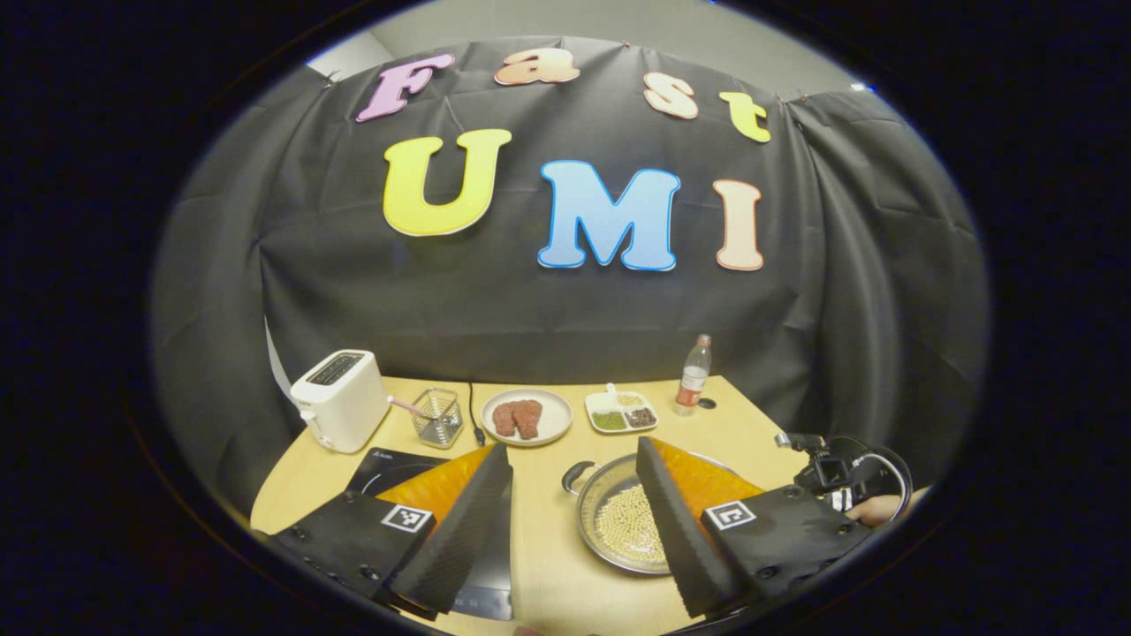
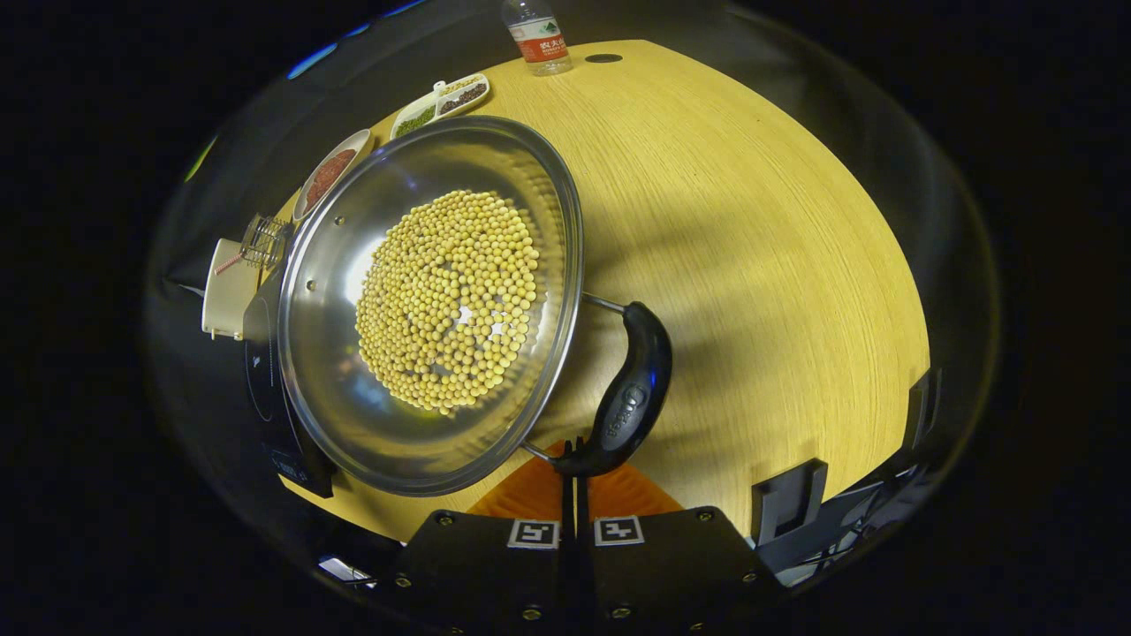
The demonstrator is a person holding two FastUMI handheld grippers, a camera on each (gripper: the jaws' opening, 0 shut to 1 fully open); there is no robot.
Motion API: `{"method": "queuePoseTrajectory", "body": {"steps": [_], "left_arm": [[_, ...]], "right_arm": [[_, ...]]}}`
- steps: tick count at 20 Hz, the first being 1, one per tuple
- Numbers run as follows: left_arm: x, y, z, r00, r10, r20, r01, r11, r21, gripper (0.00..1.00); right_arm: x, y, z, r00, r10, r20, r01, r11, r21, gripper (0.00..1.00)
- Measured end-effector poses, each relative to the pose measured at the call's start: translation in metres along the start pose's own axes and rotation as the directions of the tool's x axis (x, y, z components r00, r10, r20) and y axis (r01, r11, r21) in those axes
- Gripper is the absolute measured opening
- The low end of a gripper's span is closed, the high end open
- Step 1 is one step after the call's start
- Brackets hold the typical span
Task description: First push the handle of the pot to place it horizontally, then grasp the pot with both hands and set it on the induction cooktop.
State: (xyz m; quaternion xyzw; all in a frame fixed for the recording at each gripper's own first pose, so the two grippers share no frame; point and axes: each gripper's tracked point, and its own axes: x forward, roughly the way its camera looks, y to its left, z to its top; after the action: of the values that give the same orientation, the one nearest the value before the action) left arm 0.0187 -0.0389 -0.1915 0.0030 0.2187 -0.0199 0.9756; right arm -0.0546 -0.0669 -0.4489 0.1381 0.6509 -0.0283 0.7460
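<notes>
Altogether one pot (image 2: pixel 433 300) — two tools

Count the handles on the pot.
2. One black handle sits on the pot's side by the right hand-held gripper; the other handle sticks out from the rim on the opposite side, toward the induction cooktop.

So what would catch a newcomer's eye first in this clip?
The steel pot heaped with yellow beans, seen close in the right gripper view, with its black handle just ahead of the shut right claw. Next, the left claw spread wide, with the white toaster behind.
</notes>
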Motion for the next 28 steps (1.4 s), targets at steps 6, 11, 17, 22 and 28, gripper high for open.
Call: {"method": "queuePoseTrajectory", "body": {"steps": [6, 11, 17, 22, 28], "left_arm": [[0.010, -0.008, -0.006, 1.000, -0.010, -0.029, 0.011, 1.000, 0.018, 0.96], [0.018, -0.013, -0.010, 0.999, -0.017, -0.041, 0.019, 0.999, 0.029, 0.96], [0.024, -0.010, -0.012, 0.999, -0.007, -0.052, 0.009, 0.999, 0.040, 0.96], [0.029, -0.006, -0.014, 0.998, 0.002, -0.064, 0.000, 0.999, 0.042, 0.94], [0.033, -0.005, -0.017, 0.997, 0.018, -0.079, -0.015, 0.999, 0.045, 0.94]], "right_arm": [[0.004, -0.019, 0.015, 0.999, -0.048, -0.007, 0.047, 0.997, -0.055, 0.00], [0.007, -0.032, 0.032, 0.996, -0.090, -0.006, 0.088, 0.989, -0.120, 0.00], [0.011, -0.044, 0.052, 0.991, -0.132, -0.005, 0.128, 0.968, -0.217, 0.00], [0.019, -0.048, 0.077, 0.987, -0.158, 0.016, 0.156, 0.947, -0.282, 0.00], [0.024, -0.049, 0.098, 0.985, -0.166, 0.037, 0.169, 0.930, -0.327, 0.00]]}}
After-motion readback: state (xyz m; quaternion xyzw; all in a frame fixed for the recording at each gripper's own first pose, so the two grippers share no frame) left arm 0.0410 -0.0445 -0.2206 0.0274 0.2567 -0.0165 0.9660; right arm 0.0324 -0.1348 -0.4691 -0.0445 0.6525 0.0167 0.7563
